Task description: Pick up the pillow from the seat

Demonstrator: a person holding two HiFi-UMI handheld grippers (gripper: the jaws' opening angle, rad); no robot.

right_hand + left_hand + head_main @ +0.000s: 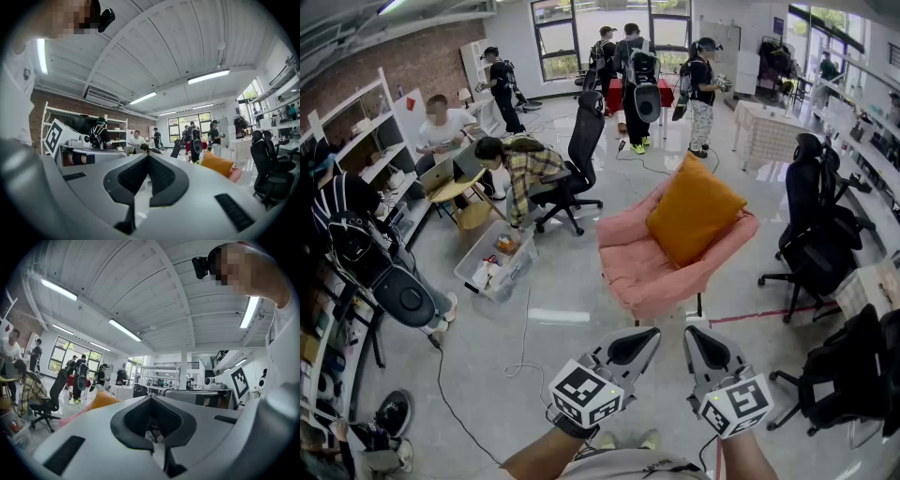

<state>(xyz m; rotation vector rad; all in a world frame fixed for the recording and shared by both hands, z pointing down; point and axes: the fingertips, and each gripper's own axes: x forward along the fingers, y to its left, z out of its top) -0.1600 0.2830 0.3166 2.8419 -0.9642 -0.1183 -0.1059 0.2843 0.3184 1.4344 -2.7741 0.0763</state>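
Orange pillow (694,211) propped tilted against the backrest of the pink seat (628,272), its lower edge on the cushion, nothing touching it. Left hand-held gripper (635,345) and right hand-held gripper (706,345) are side by side on the near side of the seat, well apart from it, each with jaws closed together and nothing between them. On the floor to the left of the seat is a clear plastic bin (521,277), open-topped, holding a loose jumble of white and orange-red items too small to identify. Beyond the seat's left side stands a black office chair (578,155).
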